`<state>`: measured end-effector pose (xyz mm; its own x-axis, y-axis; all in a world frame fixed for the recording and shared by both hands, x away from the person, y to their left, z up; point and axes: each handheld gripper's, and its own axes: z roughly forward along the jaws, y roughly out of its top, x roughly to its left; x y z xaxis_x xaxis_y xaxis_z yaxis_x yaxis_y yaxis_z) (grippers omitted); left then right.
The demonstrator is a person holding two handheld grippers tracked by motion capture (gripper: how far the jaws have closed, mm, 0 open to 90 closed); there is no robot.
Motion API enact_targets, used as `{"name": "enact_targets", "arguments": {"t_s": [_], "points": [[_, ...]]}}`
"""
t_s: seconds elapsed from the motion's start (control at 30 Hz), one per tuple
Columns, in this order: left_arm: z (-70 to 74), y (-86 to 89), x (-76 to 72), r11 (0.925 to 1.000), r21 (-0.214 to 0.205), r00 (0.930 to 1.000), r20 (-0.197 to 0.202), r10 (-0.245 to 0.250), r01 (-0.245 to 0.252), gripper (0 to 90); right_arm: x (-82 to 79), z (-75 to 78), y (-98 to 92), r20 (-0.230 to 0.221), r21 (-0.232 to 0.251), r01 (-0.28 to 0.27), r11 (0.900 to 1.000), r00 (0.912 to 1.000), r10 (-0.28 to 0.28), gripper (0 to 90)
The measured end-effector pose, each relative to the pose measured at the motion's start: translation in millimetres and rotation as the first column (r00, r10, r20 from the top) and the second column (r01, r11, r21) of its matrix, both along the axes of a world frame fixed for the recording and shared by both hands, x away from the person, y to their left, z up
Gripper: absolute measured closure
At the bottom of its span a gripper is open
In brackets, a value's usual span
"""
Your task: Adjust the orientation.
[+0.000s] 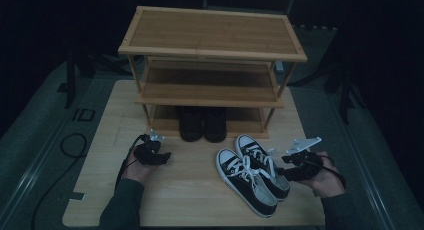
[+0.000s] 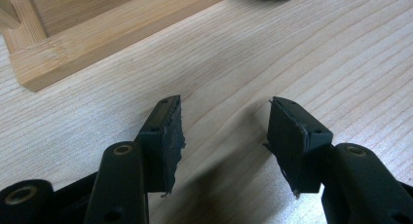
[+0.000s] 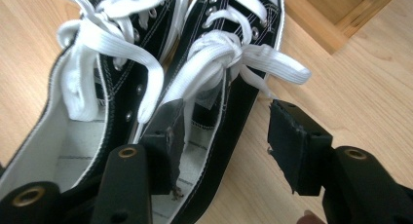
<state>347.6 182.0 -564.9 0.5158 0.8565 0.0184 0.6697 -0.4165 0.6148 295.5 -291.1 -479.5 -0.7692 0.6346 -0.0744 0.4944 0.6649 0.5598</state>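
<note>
A pair of black low sneakers with white laces and soles lies on the table right of centre, one (image 1: 246,182) nearer the front and the other (image 1: 262,165) beside it. My right gripper (image 1: 283,166) hovers at the heel end of the right-hand sneaker (image 3: 246,95). Its jaws are open: one is over the shoe's inside and the other is outside over bare wood (image 3: 227,106). The pads do not press on the collar. My left gripper (image 1: 162,157) stands open over bare table (image 2: 225,102) with nothing between its jaws.
A three-tier bamboo shoe rack (image 1: 210,50) stands at the back of the light wooden table (image 1: 175,200). A pair of black shoes (image 1: 202,122) is on its bottom shelf. The rack's base (image 2: 97,39) is just ahead of my left gripper. Cables trail over the table's left side.
</note>
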Motion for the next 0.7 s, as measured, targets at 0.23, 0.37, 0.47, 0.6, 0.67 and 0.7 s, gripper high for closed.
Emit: {"name": "enact_targets", "arguments": {"t_s": [0.23,0.37,0.47,0.6,0.67,0.7], "points": [[-0.1,0.0,-0.4,1.0,0.0,1.0,0.001,0.0,0.0,47.0,-5.5,12.9,-2.7,0.031,0.021,0.012,0.9997,0.9994,-0.012,42.0],[-0.3,0.0,-0.5,1.0,-0.001,1.0,0.002,0.001,-0.001,47.1,-8.4,18.5,0.7,0.041,0.037,0.005,0.9993,0.9991,-0.007,40.6],[-0.3,0.0,-0.5,1.0,-0.001,1.0,0.002,0.001,-0.001,47.0,-11.6,18.6,7.7,0.027,0.045,-0.028,0.9986,0.9993,0.027,40.7],[-0.2,0.0,-0.5,1.0,-0.001,1.0,0.002,0.0,0.0,47.0,-16.2,13.8,19.0,0.011,0.04,-0.073,0.9965,0.9973,0.073,41.2],[-0.3,0.1,-0.5,1.0,-0.001,1.0,0.003,0.0,0.0,47.0,-18.6,10.1,24.8,0.005,0.038,-0.096,0.9947,0.9954,0.096,41.6],[-0.3,0.1,-0.5,1.0,-0.001,1.0,0.003,0.0,0.0,46.9,-19.1,8.3,26.7,0.002,0.036,-0.103,0.9941,0.9947,0.103,41.6]]}}
